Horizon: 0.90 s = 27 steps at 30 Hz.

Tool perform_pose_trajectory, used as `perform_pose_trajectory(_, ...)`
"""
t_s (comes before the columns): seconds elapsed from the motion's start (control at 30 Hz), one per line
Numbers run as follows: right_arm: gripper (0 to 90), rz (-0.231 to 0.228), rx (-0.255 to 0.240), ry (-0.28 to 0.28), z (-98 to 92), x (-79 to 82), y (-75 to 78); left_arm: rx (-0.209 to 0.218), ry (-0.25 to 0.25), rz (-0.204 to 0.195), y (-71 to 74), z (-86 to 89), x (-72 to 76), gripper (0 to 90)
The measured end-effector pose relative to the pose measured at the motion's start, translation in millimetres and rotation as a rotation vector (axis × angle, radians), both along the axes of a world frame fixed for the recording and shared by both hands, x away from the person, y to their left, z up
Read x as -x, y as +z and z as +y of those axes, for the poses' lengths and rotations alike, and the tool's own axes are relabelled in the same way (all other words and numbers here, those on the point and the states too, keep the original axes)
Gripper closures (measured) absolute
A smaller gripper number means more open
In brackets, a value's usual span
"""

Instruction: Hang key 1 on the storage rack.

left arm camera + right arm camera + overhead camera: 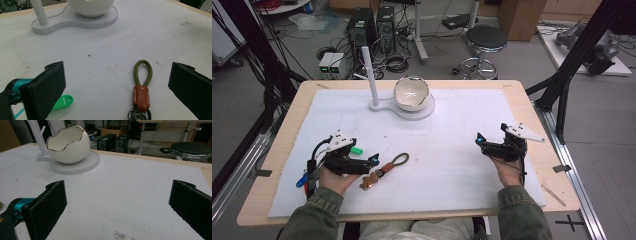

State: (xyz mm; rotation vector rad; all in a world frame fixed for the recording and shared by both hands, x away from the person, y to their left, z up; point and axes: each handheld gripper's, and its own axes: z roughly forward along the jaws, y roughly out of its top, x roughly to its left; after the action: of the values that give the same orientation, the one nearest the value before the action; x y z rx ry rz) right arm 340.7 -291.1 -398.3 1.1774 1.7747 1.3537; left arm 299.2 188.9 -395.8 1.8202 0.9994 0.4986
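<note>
A keychain (385,168) with an olive cord loop, a brown leather tab (141,96) and metal rings lies on the white mat (447,150) at the front left. My left gripper (371,164) is open just behind it. In the left gripper view the keychain lies between the jaws, nearer the right one, and touches neither; the left gripper (117,72) holds nothing. My right gripper (482,144) hovers open over bare mat at the front right, and the right gripper (117,188) has nothing between its jaws.
A white egg-shaped bowl (411,93) sits on a flat white stand (424,111) with an upright post (370,75) at the back centre. A green tag (63,101) lies by my left jaw and a blue tag (302,180) near the left wrist. A stool (486,40) stands beyond the table.
</note>
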Motion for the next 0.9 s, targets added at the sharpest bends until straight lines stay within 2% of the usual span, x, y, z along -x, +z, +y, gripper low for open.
perform_pose_trajectory(0.23, 0.5, 0.004, -0.001, 0.001, 0.2, 0.1, -0.1, -0.019, -0.022, 0.006, -2.5, -7.2, -0.6, 1.7)
perform_pose_trajectory(0.9, 0.5, 0.003, -0.01, -0.005, -1.3, 0.6, 0.5, -0.114, -0.097, 0.028, -9.4, -29.8, 0.8, 1.7)
